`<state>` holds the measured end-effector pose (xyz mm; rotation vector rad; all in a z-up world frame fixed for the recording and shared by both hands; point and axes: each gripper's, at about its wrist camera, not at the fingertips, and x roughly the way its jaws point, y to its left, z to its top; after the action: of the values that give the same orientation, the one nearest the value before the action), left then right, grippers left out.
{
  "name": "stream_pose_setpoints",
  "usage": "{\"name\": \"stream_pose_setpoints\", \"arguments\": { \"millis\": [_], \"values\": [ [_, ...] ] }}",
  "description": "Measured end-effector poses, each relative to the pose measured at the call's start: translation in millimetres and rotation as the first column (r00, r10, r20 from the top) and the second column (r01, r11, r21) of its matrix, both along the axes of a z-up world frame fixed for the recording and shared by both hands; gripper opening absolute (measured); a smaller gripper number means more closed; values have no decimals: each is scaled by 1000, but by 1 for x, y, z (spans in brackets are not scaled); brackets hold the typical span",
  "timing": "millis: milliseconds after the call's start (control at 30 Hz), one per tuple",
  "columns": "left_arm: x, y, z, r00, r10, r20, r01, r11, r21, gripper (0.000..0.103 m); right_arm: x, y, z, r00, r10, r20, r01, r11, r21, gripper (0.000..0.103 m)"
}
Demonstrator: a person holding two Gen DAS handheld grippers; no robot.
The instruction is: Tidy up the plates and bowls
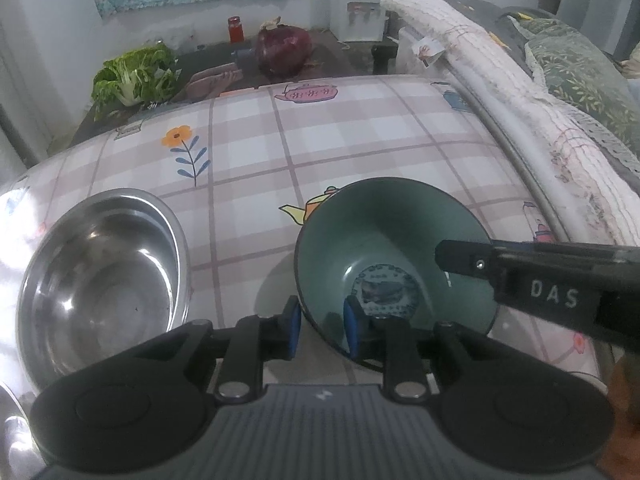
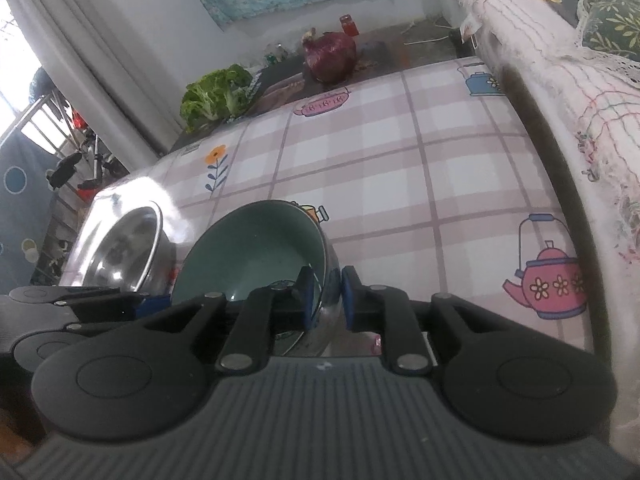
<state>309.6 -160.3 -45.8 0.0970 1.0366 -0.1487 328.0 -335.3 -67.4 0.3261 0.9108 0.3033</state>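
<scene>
I have the green bowl (image 1: 394, 264) between both tools, tipped on the checked tablecloth (image 1: 360, 152) just right of the steel bowl (image 1: 104, 280). My left gripper (image 1: 322, 326) straddles its near rim, one blue pad inside and one outside; there is a sliver of daylight on the outer side, so I read those jaws as narrowly apart, not pressing. My right gripper (image 2: 326, 300) straddles the opposite wall the same way — pads close to the glaze on either side, but I cannot tell whether they bite or only flank it.

By my judgement this bowl is glazed ceramic: stiff, fairly heavy for its size, slick under rubber pads, and it would chip if it dropped onto the steel. The rim is the only sensible hold, with a pad well down each side of the wall so the weight does not lever it out. With the bowl tilted as it is, a loose pinch could let it roll.

The green bowl holds nothing but a printed round emblem at its bottom. The steel bowl is bare inside too, only reflections. It looks light, thin and springy — easy to nudge, and wide enough that the green bowl might nest in it, though I judge that from shape alone.
</scene>
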Motion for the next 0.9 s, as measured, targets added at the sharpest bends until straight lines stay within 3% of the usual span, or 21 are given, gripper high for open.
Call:
{"name": "stream_pose_setpoints", "arguments": {
  "millis": [300,900],
  "values": [
    [-1,2,3,1000,12,-10,-12,1000,-17,24,0,11,2,1000,-1,1,1,998,-59,16],
    [-8,8,21,1000,23,12,-22,998,-58,24,-4,13,18,1000,-2,11,3,998,-64,16]
  ]
}}
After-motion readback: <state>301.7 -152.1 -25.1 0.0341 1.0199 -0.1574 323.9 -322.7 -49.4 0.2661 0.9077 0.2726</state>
